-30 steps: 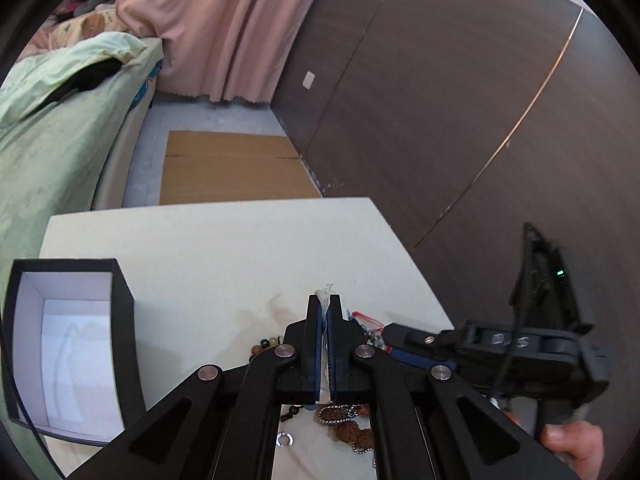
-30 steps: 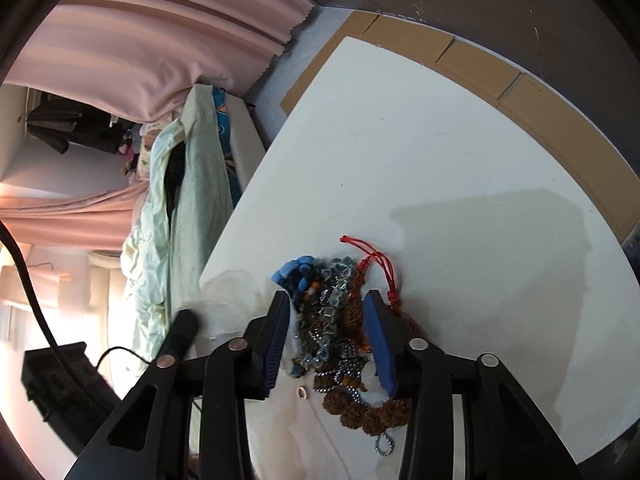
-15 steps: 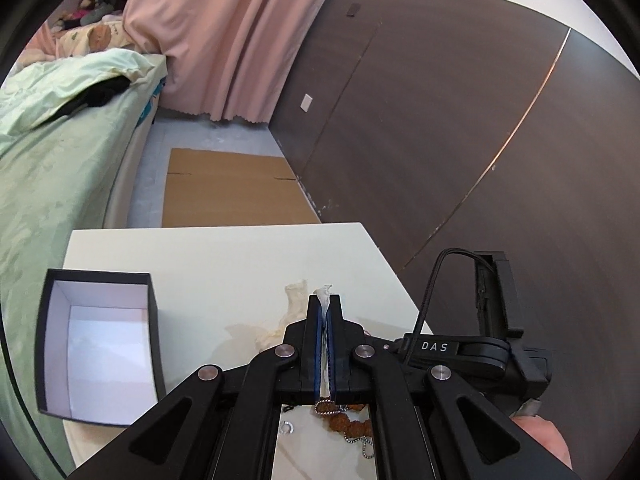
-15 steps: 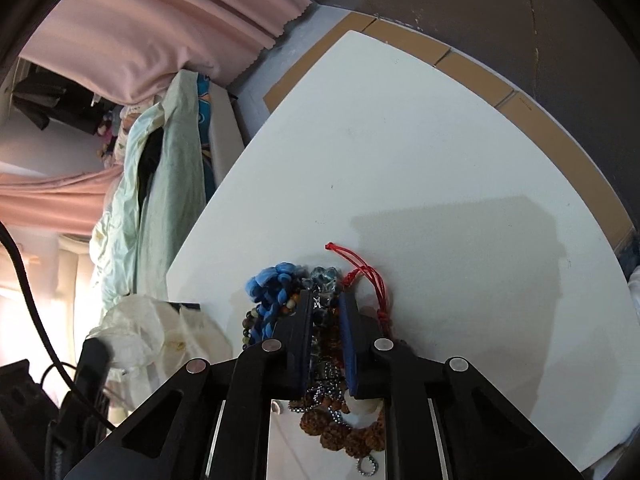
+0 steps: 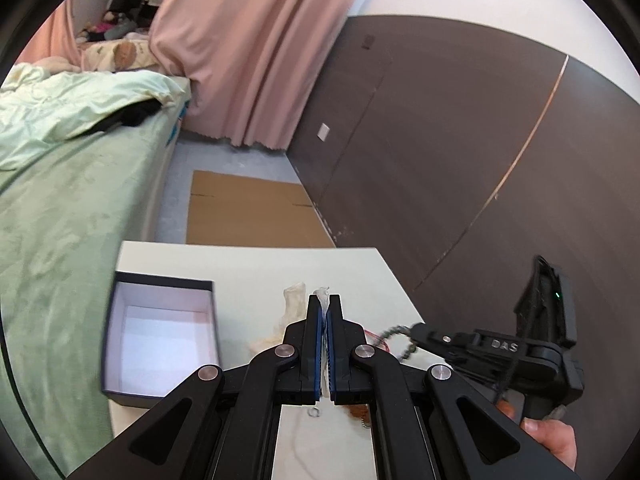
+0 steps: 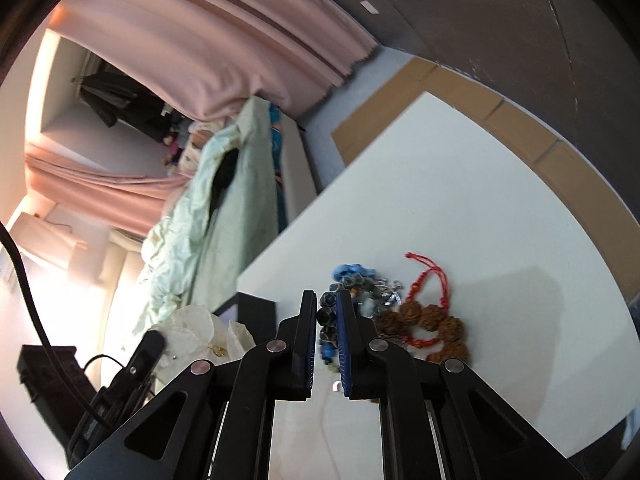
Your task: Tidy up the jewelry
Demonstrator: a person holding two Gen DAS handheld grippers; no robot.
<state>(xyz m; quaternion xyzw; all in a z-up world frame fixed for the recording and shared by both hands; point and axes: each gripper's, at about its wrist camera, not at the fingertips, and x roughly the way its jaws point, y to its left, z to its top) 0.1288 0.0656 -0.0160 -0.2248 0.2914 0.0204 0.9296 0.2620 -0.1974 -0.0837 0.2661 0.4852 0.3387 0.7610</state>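
Both tongs grip: left gripper [image 5: 324, 312] pinches a translucent pouch [image 5: 322, 295], right gripper [image 6: 325, 312] clamps a dark beaded bracelet [image 6: 326, 322] at lower centre, above the jewelry pile [image 6: 404, 316]. Next, bracelet into pouch or box [image 5: 160, 336], I judge.

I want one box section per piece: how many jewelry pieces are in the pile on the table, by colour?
Blue beads: 1
Dark grey beads: 1
Silver chain: 1
Brown beads on red cord: 1
Total: 4, as far as the tangle lets me tell.
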